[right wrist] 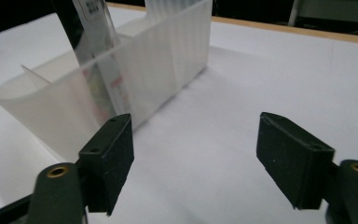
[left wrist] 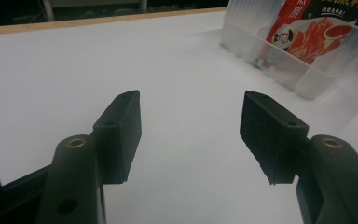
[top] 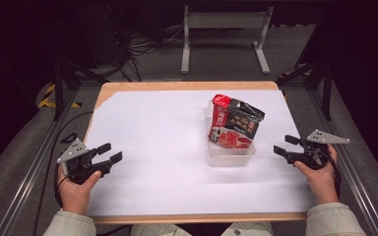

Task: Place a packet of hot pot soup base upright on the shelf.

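Observation:
A clear plastic bin (top: 230,156) stands right of centre on the white table top (top: 152,137). A red and black snack packet (top: 234,123) stands upright in it, leaning a little. From the left gripper view the bin (left wrist: 307,65) and packet (left wrist: 317,28) sit far off at the upper right. The bin's wall (right wrist: 135,79) rises close by in the right gripper view, with the packet (right wrist: 93,28) behind it. My left gripper (top: 109,153) rests open at the table's left front, nothing between its jaws. My right gripper (top: 285,145) is open just right of the bin, apart from it.
The wooden table edge (top: 187,86) frames the white sheet. Metal rails (top: 24,172) run along both sides of the table. Beyond the far edge are a white stand (top: 224,29) and cables (top: 138,46) on the floor.

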{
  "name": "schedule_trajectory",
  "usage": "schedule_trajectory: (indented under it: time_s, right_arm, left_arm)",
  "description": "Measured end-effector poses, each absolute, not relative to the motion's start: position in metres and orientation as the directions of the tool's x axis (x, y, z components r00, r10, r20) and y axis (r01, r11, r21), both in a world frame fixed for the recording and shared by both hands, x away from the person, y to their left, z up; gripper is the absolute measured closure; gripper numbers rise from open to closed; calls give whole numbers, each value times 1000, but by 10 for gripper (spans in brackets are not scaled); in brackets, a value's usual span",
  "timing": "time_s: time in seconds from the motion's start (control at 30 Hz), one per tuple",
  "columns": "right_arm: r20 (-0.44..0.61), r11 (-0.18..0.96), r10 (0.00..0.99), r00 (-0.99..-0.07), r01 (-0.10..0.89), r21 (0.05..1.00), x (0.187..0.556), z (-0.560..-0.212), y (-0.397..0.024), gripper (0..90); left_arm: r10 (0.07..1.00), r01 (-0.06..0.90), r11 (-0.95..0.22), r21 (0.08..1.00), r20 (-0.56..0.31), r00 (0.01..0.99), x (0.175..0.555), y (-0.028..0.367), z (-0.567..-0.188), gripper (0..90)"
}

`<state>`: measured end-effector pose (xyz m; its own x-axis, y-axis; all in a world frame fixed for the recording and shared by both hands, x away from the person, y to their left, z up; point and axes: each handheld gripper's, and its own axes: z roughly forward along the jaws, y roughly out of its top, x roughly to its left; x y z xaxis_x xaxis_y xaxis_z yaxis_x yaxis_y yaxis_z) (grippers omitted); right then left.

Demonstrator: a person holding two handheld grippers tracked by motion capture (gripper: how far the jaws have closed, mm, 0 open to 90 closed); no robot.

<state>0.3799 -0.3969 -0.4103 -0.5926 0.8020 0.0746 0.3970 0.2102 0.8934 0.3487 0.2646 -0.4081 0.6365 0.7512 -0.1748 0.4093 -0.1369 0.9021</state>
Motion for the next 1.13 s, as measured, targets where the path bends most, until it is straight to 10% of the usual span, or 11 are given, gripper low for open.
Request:
schedule_trajectory:
  time_s: [1.13]
  right_arm:
    - [43,368,775,-630,506,780,388,-435,-370,255]
  left_arm:
    - [724,461,-212,862,-178,666,357,256,-434,370]
